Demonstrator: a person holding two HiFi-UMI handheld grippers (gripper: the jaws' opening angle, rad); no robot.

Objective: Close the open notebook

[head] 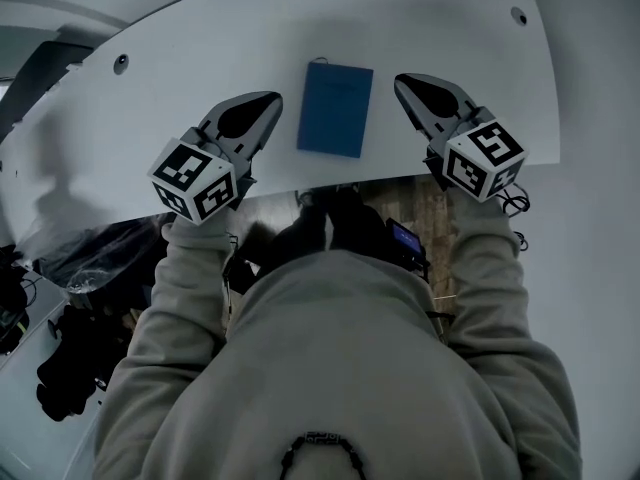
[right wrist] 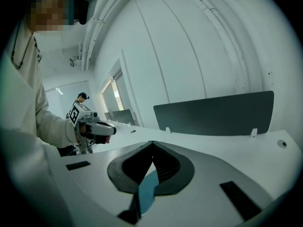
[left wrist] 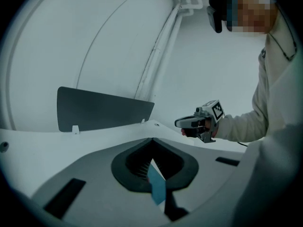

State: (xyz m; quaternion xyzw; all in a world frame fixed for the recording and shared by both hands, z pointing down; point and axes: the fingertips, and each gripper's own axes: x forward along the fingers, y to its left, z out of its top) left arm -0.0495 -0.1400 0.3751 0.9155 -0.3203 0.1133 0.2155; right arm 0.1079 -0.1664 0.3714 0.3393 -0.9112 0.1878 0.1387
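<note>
A blue notebook lies flat on the white table with its cover up; no open pages show. My left gripper hovers to its left and my right gripper to its right, neither touching it. Both have their jaws together with nothing between them. In the left gripper view the jaw tips meet, and a slice of the blue notebook shows below them through the gap; the right gripper hangs beyond. The right gripper view shows the same: joined tips, the blue notebook, and the left gripper.
A dark divider panel stands along the table's far edge. Round cable holes sit near the table's corners. Dark clutter lies on the floor at my left. A person stands far off.
</note>
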